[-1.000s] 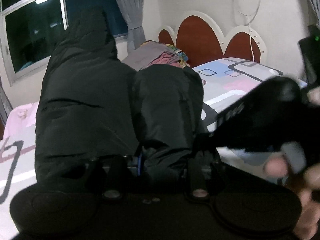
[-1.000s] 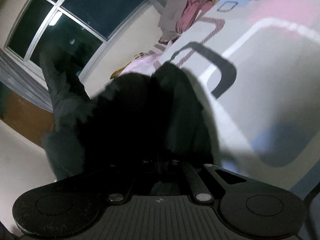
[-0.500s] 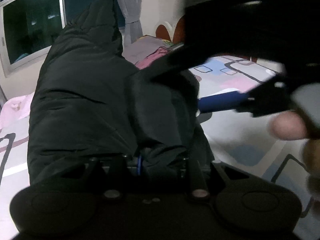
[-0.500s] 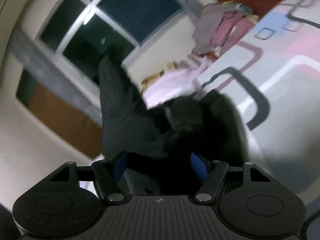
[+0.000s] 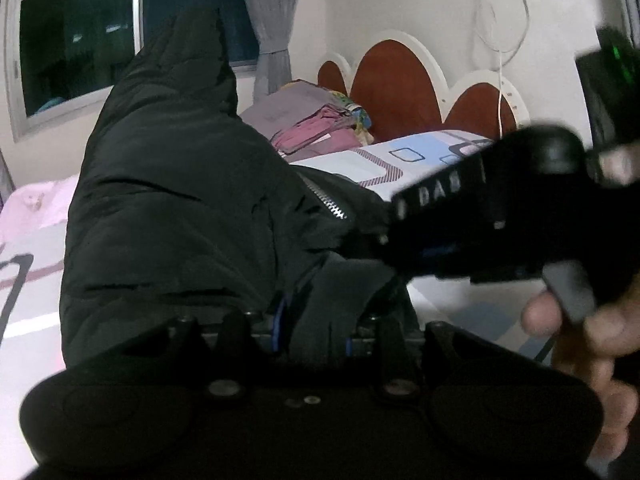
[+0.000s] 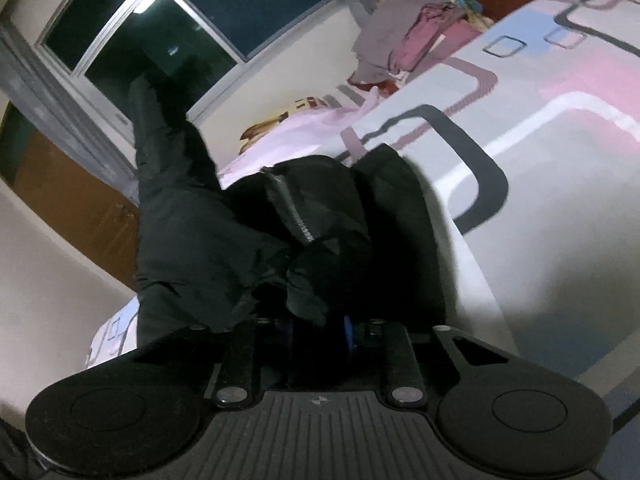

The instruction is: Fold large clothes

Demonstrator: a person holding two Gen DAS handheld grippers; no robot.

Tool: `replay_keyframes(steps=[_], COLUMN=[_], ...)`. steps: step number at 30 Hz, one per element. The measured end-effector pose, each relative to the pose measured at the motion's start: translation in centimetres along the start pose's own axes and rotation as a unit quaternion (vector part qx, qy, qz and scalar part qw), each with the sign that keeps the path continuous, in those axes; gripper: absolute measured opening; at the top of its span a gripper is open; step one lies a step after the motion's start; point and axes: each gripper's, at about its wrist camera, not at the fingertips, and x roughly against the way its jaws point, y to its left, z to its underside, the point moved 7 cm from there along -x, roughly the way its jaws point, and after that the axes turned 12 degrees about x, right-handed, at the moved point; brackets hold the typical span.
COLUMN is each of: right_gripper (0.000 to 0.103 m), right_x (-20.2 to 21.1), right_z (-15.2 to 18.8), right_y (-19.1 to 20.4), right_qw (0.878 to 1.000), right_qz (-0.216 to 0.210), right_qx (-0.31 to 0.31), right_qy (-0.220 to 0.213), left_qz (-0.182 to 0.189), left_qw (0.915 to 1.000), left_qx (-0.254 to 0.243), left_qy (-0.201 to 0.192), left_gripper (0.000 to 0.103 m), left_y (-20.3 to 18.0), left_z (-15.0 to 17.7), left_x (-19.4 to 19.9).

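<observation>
Black padded jacket [image 5: 168,208], matte and quilted, is lifted off the bed and bunched, not flat. In the left wrist view it fills the frame from 9 to 12 o'clock, with one sleeve [image 5: 192,52] sticking up toward 11 o'clock. Its silver zipper [image 5: 326,200] runs diagonally near centre, with the front edge folded over there. In the right wrist view the jacket's bulk [image 6: 208,240] sits at centre-left, and the zipper [image 6: 292,208] is exposed on a crumpled fold.

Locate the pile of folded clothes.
In the left wrist view, the pile of folded clothes sits on the bed below the headboard, beyond the black jacket.
</observation>
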Motion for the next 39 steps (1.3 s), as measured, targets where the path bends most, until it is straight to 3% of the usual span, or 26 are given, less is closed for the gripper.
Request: replay_keyframes(steps=[6,11,14,16,18,19,22,24,27,28,29,30,31,35,39], right_gripper=[0.018,0.018,0.016,0.016,0.016,0.016,0.016,0.016,0.017,0.019,0.027,0.049,0.056,0.056,0.056], right_x=[0.0,-0.1,-0.4,-0.5,-0.4,-0.4,-0.5,-0.6,-0.5,0.0,0.7,1.5,2.4,2.5,-0.2], right_z=[0.5,0.5,1.0,1.3,1.5,1.7,1.8,1.7,1.4,1.1,0.6,0.2,-0.5,-3.6,-7.1], right_y=[-0.9,-1.1,-1.7,-2.2,-2.3,-2.3,-2.3,-2.3,-2.4,-2.5,-2.5,-2.5,-2.4,-0.9,2.3], right_qw=[1.0,1.0,1.0,0.999,0.999,0.999,0.999,0.999,1.0,1.0,1.0,0.999,0.999,0.996,0.99], right_qz=[0.007,0.013,0.027,0.024,0.028,0.029,0.03,0.032,0.02,0.015,0.014,0.025,0.03,0.006,-0.03], right_qx=[-0.013,-0.011,-0.013,-0.023,-0.018,-0.017,-0.016,-0.009,-0.003,-0.001,0.001,0.013,0.028,0.071,0.127], right_qy=[0.001,0.002,0.009,0.011,0.011,0.012,0.012,0.016,0.018,0.011,-0.001,-0.016,-0.035,-0.055,-0.056], left_qz=[0.012,0.032,0.053,0.04,0.001,-0.015,0.003,0.0,-0.018,-0.018,-0.017,-0.016,-0.015,-0.012,-0.014], left_qw=[0.9999,0.9995,0.9974,0.9957,0.993,0.9909,0.9794,0.9839,0.9892,0.9895,0.9895,0.9891,0.989,0.9894,0.9895], left_qx=[-0.005,0.001,0.029,0.058,0.095,0.118,0.2,0.179,0.145,0.142,0.143,0.146,0.147,0.143,0.141], left_qy=[0.007,0.001,-0.039,-0.059,-0.071,-0.063,-0.029,0.0,0.012,0.014,0.015,0.015,0.015,0.018,0.029], left_gripper=[0.025,0.025,0.025,0.025,0.024,0.022,0.023,0.023,0.023,0.023,0.023,0.023,0.023,0.022,0.022], left_y=[-0.4,0.1,1.5,3.8,7.4,9.1,12.7,12.1,11.2,11.3,11.4,11.5,11.6,11.3,11.0], left_z=[-0.1,0.3,-0.4,-1.4,-2.6,-3.1,-4.1,-4.3,-4.5,-4.6,-4.4,-4.4,-4.3,-4.8,-5.0], left_x=[-0.4,1.8,4.8,6.2,5.8,4.8,0.9,-0.9,-1.7,-1.8,-1.7,-1.7,-1.6,-2.3,-2.6])
